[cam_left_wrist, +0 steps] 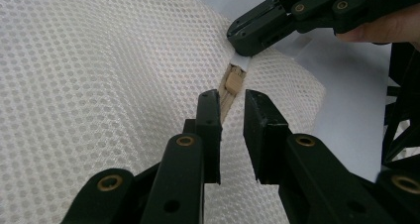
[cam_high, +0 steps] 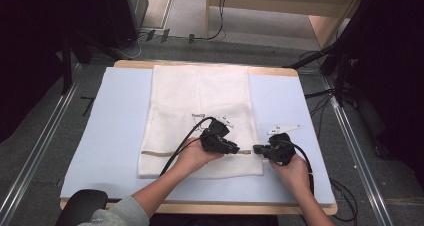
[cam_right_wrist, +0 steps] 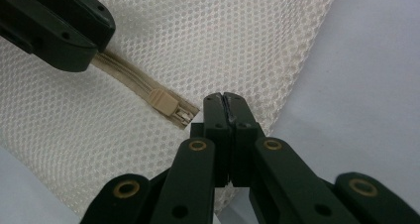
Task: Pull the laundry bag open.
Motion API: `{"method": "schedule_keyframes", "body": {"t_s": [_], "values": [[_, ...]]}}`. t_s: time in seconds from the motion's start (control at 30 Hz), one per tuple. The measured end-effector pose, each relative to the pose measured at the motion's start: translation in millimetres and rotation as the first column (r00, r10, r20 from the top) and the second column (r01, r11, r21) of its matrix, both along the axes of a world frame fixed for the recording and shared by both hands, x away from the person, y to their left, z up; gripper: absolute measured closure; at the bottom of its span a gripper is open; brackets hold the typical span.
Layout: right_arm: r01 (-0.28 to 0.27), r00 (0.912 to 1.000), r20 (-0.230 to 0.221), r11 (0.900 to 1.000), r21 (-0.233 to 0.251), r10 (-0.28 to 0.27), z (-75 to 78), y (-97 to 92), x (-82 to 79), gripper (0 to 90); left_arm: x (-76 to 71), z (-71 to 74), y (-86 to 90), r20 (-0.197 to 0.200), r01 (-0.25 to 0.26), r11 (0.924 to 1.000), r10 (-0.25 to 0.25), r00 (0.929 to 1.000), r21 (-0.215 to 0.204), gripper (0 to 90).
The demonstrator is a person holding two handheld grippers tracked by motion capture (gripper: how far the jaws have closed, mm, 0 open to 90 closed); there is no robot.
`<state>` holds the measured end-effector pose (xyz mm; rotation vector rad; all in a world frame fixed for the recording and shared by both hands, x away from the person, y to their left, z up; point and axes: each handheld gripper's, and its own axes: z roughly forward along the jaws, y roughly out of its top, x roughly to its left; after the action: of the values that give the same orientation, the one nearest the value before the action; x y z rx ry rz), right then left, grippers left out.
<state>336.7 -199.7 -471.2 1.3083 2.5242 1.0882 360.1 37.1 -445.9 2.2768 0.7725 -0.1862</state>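
Note:
A white mesh bag [cam_high: 200, 101] lies flat on a pale blue mat [cam_high: 115, 116], with a beige zipper [cam_high: 160, 153] running across near its front edge. The zipper slider [cam_left_wrist: 233, 83] [cam_right_wrist: 163, 102] sits close to the bag's right end. My left gripper [cam_high: 236, 149] [cam_left_wrist: 232, 97] hovers low over the zipper tape just short of the slider, jaws a little apart, pressing on nothing. My right gripper [cam_high: 256, 148] [cam_right_wrist: 226, 99] is shut on the bag's mesh [cam_right_wrist: 223, 35] at the zipper's end, beyond the slider. The two grippers face each other tip to tip.
The mat covers a wooden table [cam_high: 200, 208]. Bare mat lies on both sides of the bag. A black rounded object [cam_high: 82, 206] sits at the table's front left corner. Cables and dark stands [cam_high: 345, 71] line the floor around the table.

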Motion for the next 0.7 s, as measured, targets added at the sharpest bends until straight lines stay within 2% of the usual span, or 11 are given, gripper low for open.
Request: {"method": "schedule_keyframes", "body": {"t_s": [0.37, 0.4, 0.7], "values": [[-0.006, 0.9999, 0.009, 0.9999, -0.009, 0.006, 0.2, 0.8, -0.6, 90.0, 2.5, -13.8, -18.2, -0.027, 0.004, 0.9997, -0.003, 0.9996, 0.025, 79.5], [-0.003, 1.0000, 0.004, 1.0000, -0.007, 0.003, 0.4, 0.6, -0.7, 90.0, 2.8, -15.4, -19.6, -0.031, -0.004, 0.9999, 0.004, 0.9995, 0.010, 79.7], [-0.001, 0.9999, 0.011, 0.9999, -0.011, 0.001, 0.3, 1.2, -1.2, 90.0, 3.2, -21.0, -29.4, -0.039, -0.003, 1.0000, 0.003, 0.9992, -0.005, 80.0]]}}
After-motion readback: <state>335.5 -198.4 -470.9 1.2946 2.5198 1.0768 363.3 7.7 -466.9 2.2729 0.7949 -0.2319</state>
